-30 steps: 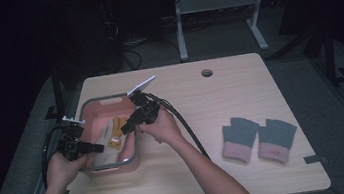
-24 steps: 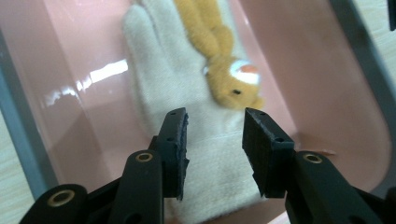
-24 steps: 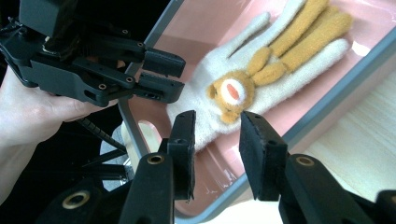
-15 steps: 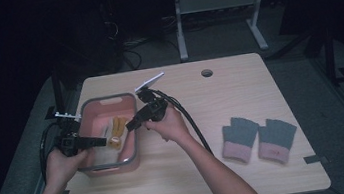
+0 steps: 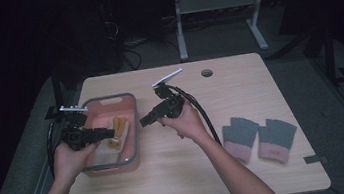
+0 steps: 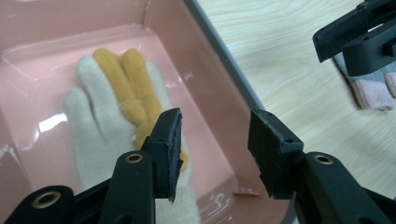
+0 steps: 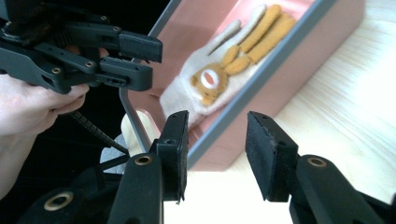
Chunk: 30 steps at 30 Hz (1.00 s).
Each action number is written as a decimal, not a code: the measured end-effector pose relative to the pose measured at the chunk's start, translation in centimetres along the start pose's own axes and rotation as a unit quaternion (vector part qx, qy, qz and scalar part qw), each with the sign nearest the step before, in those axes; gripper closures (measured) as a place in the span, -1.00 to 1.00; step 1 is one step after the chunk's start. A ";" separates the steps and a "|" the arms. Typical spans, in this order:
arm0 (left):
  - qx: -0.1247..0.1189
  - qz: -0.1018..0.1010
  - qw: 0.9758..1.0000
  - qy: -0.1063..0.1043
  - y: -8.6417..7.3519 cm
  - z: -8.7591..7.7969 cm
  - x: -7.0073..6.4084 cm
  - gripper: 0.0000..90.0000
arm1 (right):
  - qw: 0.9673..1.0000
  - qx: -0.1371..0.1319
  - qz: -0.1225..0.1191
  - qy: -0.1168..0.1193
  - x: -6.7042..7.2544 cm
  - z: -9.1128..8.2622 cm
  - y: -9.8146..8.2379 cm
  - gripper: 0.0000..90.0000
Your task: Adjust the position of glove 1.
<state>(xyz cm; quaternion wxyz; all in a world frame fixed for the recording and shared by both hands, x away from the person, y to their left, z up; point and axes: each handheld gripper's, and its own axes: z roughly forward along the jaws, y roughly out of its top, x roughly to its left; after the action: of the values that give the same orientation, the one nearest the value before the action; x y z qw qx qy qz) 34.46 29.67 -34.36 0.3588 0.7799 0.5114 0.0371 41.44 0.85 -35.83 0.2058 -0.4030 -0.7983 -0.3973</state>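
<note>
A dim room with dark floor surrounds the pale wooden table (image 5: 269, 165), where a pink bin (image 5: 134, 132) with a grey rim sits toward the person's left. A cream and mustard glove (image 6: 107, 116) lies flat on the bin's floor, fingers spread, looking as if it was just set down there. A grey-and-pink pair of gloves (image 5: 260, 137) waits well apart at the right, probably next to be sorted. The left gripper (image 5: 106, 133) hangs level over the bin, its jaws partly open with nothing between them. The right gripper (image 5: 144, 121) is held just outside the bin's rim, pointing back at it; its jaws have just been opening and hold nothing.
</note>
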 end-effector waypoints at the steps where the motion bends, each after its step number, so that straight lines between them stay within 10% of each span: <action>1: -0.001 0.003 1.000 -0.002 0.1 -0.1 -0.1 0.20 | 1.000 -0.002 -0.001 -0.002 -0.1 -0.2 -0.1 0.30; 30: -0.041 0.032 0.997 -0.048 1.4 1.8 -6.5 -0.06 | 0.997 -0.053 -0.001 -0.054 -1.7 -8.3 -5.7 0.10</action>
<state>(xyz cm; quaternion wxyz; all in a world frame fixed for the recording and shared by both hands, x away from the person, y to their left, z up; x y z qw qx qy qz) 33.21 23.10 -32.87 0.4136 0.7813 0.4664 0.0323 37.94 -8.66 -34.65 0.1402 -0.4331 -0.7868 -0.4167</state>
